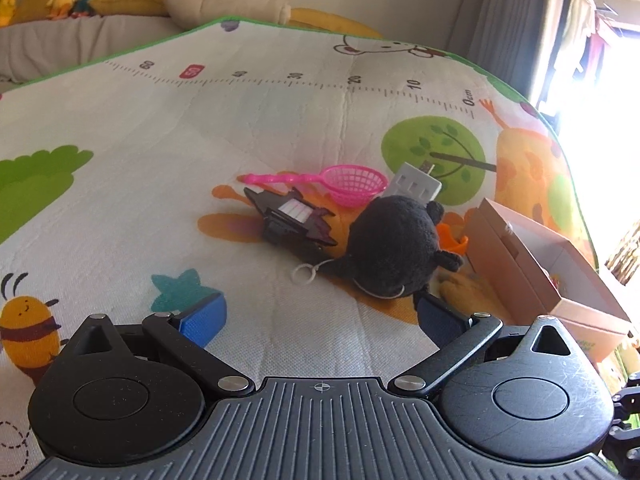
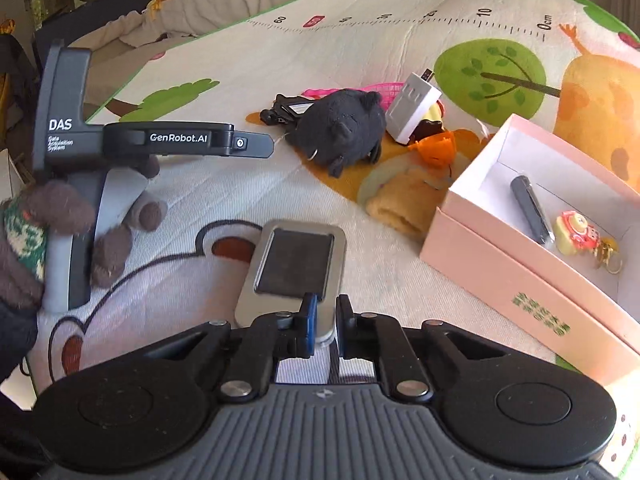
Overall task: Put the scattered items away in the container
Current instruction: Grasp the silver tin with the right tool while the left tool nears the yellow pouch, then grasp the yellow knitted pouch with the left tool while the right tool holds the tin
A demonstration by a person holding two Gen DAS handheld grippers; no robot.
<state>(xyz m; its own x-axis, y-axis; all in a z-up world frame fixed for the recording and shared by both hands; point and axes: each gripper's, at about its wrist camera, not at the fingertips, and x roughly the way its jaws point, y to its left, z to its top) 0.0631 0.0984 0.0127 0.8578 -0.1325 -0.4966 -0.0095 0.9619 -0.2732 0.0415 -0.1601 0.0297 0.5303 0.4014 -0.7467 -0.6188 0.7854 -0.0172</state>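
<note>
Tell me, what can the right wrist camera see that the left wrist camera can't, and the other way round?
Only the right wrist view shows the right gripper shut on a silver tin, the inside of the pink box with a dark pen-like item and a keychain, and the left gripper's body seen from outside.

Only the left wrist view shows the left gripper open, and the whole pink net.

Both show the black plush, the white charger and the play mat.

- Pink box (image 2: 500,280): lay open on the mat, holding a dark pen-like stick (image 2: 531,209) and a yellow-red keychain (image 2: 580,236).
- Silver tin (image 2: 292,268): pinched at its near edge.
- Black plush (image 2: 340,128), white charger (image 2: 412,110), pink net (image 1: 344,182): lay clustered beyond the box.
</note>
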